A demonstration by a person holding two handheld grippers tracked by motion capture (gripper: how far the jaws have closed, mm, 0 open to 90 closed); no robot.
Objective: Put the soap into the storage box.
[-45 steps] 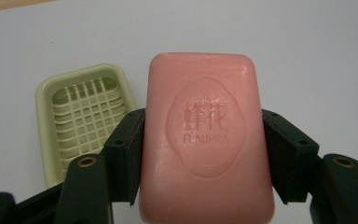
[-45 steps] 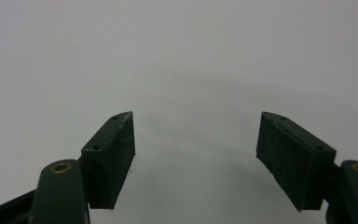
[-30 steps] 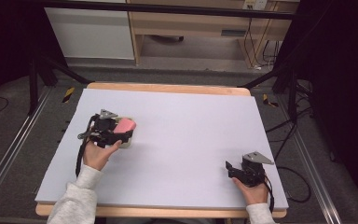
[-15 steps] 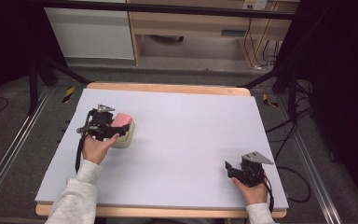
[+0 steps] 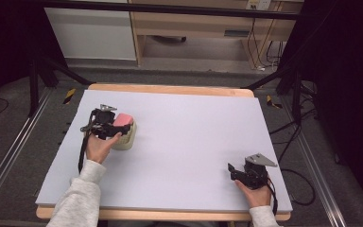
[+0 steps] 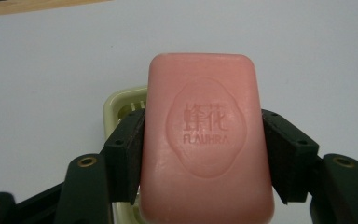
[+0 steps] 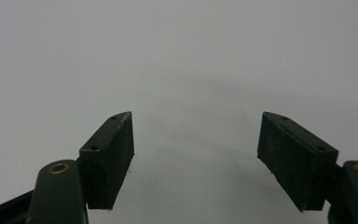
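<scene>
— Soap first: where is the pink rounded bar of soap (image 6: 207,140) with the stamped oval?
— Pinched between the two black jaws of the left gripper (image 6: 205,156), one pad on each long side, stamped face up toward the camera. In the high view it sits at about ten o'clock on the pale grey table top (image 5: 194,142), directly above the cream-coloured plastic soap dish (image 6: 121,105).
— Touching the dish?
— Hard to say. The bar hides most of the dish, so I can't tell whether it rests in it or hangs just over it.
— And the other hand?
— The right gripper (image 7: 196,158) rests near five o'clock, well apart from the soap, its jaws spread wide with nothing but bare table between them.
— So the likely step is seating the bar in the dish. How to do that well?
— Keep the bar level and centred over the dish's slotted floor, lower until it bears, then part the jaws slowly. They must clear the dish's rim, or they could drag it along.
</scene>
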